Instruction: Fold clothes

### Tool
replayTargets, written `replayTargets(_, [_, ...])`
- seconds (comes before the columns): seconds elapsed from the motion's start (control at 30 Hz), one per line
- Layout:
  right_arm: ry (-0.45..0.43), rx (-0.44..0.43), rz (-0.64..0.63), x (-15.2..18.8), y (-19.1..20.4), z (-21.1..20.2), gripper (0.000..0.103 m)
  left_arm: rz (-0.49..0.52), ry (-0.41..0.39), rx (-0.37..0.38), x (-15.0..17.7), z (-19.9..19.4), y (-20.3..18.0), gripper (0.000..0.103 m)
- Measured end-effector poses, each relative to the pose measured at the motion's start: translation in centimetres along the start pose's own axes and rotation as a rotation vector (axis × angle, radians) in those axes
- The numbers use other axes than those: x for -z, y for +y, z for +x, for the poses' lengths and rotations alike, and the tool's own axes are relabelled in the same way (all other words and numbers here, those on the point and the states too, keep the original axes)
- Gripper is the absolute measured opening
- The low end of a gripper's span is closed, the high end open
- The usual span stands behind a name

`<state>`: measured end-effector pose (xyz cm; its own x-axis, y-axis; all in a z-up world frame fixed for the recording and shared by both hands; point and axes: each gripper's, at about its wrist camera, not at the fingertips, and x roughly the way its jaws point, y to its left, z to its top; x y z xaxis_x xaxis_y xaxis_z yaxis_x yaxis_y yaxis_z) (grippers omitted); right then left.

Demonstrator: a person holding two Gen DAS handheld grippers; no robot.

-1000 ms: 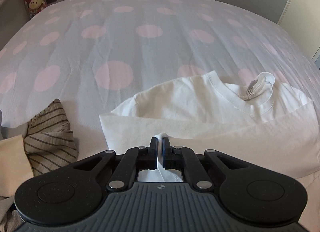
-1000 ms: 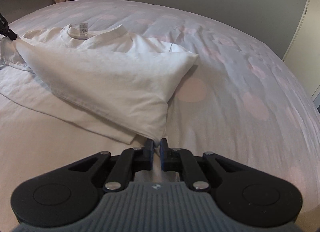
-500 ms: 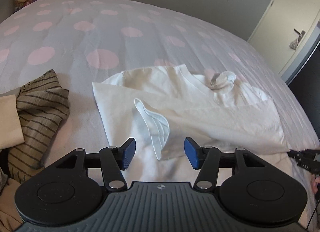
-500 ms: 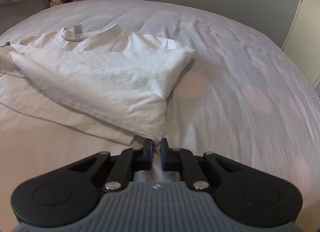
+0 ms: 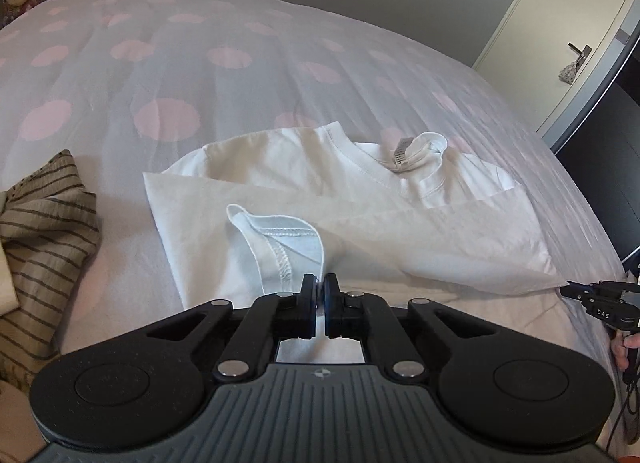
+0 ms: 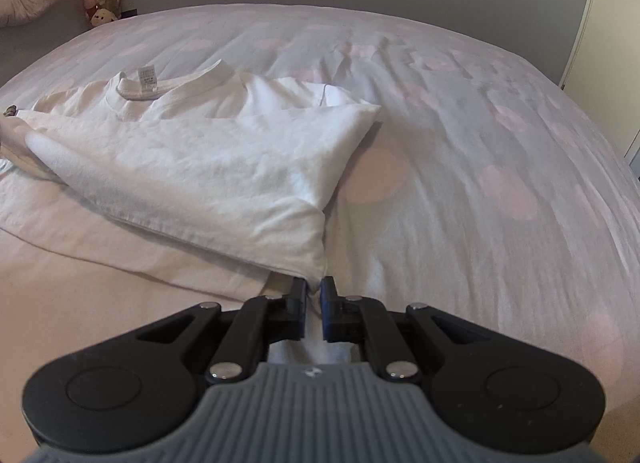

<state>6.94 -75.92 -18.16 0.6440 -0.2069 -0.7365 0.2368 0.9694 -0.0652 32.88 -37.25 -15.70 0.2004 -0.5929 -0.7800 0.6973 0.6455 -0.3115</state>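
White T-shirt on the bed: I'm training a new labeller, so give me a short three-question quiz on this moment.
1. True or false: the left claw is shut on the white T-shirt.
2. Which garment lies left of the shirt in the left wrist view? A) striped garment B) blue jeans C) red sock
3. Fill in: the right claw pinches the shirt's ____ nearest it.

Key: 1 true; 2 A; 3 corner.

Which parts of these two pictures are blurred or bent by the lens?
Left wrist view: sharp; the fisheye bows the spotted bedcover and slants the door. Right wrist view: the bedcover's right side is smeared, while the white T-shirt stays fairly sharp.
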Motion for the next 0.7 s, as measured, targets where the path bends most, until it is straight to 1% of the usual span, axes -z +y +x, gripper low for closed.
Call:
replayTargets(0.07, [-0.009, 0.001, 0.003, -0.2, -0.2, -0.4, 0.008, -0.016, 0.042, 0.002, -0.2, -0.7, 0.5, 0.002])
replayTargets(0.17, [0.0, 0.007, -0.022, 0.0, 0.2, -0.2, 0.008, -0.041, 0.104, 0.003, -0.4, -1.6, 1.2, 0.002])
replayTargets(0.27, [0.024, 0.01, -0.042, 0.6, 0.8, 0.6, 0.008, -0.066, 0.153, -0.027, 1.1, 0.1, 1.8, 0.002])
replayTargets(0.4, [0.03, 0.012, -0.062, 0.7, 0.7, 0.6, 0.008, -0.078, 0.16, -0.049, 2.1, 1.4, 1.8, 0.002])
replayTargets(0.47, [0.046, 0.017, -0.085, 0.7, 0.5, 0.4, 0.008, -0.094, 0.154, -0.047, 2.2, 1.1, 1.8, 0.002])
replayTargets(0.5, [0.058, 0.034, -0.089, 0.8, 0.3, 0.3, 0.008, -0.099, 0.154, -0.05, 2.2, 0.9, 1.8, 0.004])
replayTargets(0.53, [0.07, 0.05, -0.093, 0.9, 0.1, 0.2, 0.002, -0.1, 0.156, -0.058, 2.4, 0.6, 1.8, 0.005])
replayTargets(0.57, [0.085, 0.078, -0.08, 1.1, -0.4, 0.1, 0.002, -0.096, 0.157, -0.069, 2.6, 0.2, 1.7, 0.005])
replayTargets(0.67, [0.111, 0.102, 0.028, 1.9, -3.0, -0.7, 0.002, -0.109, 0.139, -0.077, 3.7, -1.7, 1.6, 0.006])
replayTargets(0.7, [0.116, 0.108, 0.066, 2.3, -3.9, -1.3, 0.002, -0.114, 0.136, -0.078, 4.3, -2.5, 1.6, 0.008])
